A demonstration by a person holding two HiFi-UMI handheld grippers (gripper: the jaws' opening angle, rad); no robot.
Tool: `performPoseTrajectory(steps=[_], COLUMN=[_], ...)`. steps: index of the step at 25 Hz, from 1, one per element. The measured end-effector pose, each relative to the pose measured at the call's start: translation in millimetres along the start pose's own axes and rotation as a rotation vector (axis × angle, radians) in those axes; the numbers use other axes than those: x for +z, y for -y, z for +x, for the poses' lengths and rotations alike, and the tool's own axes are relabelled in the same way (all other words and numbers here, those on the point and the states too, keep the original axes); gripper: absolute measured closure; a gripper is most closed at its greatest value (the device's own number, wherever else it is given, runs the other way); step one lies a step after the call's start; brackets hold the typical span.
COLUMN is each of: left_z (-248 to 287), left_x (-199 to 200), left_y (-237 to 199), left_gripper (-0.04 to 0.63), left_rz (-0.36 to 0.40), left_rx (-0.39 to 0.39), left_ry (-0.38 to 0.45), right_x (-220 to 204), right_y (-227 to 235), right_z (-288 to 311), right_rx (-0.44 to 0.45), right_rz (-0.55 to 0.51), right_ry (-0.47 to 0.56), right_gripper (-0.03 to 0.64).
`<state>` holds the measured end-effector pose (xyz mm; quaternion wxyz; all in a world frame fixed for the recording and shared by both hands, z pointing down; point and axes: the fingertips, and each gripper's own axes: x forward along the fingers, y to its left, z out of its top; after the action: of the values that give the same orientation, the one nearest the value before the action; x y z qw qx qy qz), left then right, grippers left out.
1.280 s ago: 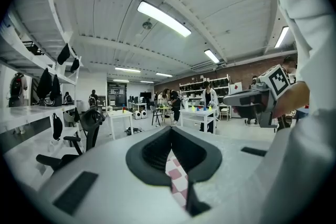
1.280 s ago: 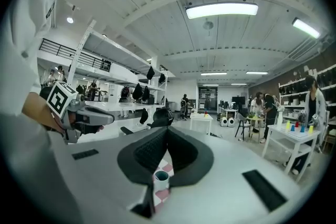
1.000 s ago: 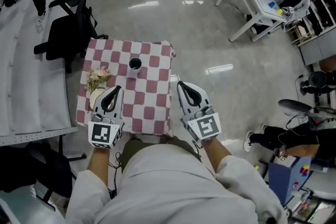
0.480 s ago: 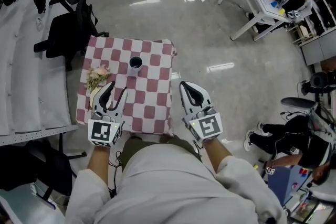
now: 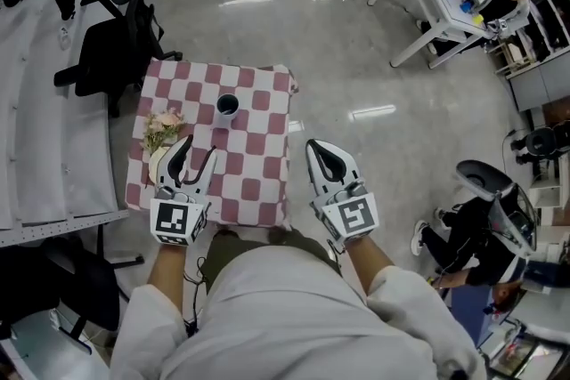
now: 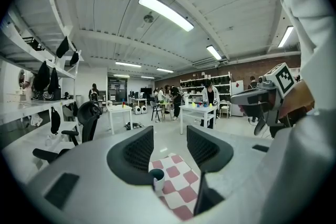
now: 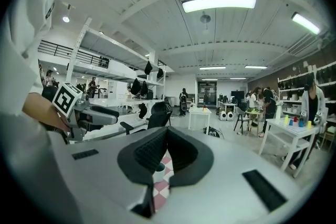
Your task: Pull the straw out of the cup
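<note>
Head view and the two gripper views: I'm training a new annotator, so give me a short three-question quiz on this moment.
1. True or false: the right gripper is shut and empty.
2. Where is the cup? A) clamped in the left gripper; B) standing upright on the checked table, apart from both grippers; C) tipped over on its side.
3. What lies at the table's left edge, beside the left gripper?
Key: 1 true. 2 B; the left gripper's jaws have just been opening, with nothing between them. 3 a small bunch of flowers.
</note>
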<state>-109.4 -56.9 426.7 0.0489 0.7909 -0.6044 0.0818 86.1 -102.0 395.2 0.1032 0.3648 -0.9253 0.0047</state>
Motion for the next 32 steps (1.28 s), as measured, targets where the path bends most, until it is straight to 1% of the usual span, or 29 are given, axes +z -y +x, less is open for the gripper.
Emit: performPoseTrajectory(steps=[2, 10, 15, 22, 28, 31, 32], left_z=[4.8, 26.8, 38.8, 60.9, 77.6, 84.1, 86.2], left_x=[-5.5, -44.6, -73.4, -113.1, -148.9, -165.4, -169.9], left_y=[-1.7, -6.8, -13.5, -20.9, -27.9, -29.7, -30.1], left_gripper=[0.402, 0.402, 0.402, 0.402, 0.402, 0.402, 0.402], left_rz=[-0.004, -0.034, -0.052, -0.086, -0.117, -0.134, -0.139], left_rx=[0.004, 0.018, 0.033, 0.054, 0.072, 0.081, 0.084], left_ry=[-0.008, -0.068, -0.115, -0.178, -0.237, -0.263, -0.269], right_x=[-1.9, -7.6, -13.5, -16.6, -24.4, -32.2, -33.8], right_y=[3.1, 11.1, 20.1, 19.8, 25.5, 31.5, 32.5], right_z=[-1.1, -10.8, -14.8, -10.0, -7.8, -9.0, -9.2], right_rx=[-0.014, -0.002, -0.019, 0.006, 0.001, -0.021, -0.018], right_rz=[0.000, -0.006, -0.003, -0.004, -0.008, -0.004, -0.004], right_ry=[-0.014, 0.010, -0.024, -0.014, -0.049, -0.095, -0.094], right_gripper=[0.612, 0.612, 0.614, 0.612, 0.612, 0.612, 0.612])
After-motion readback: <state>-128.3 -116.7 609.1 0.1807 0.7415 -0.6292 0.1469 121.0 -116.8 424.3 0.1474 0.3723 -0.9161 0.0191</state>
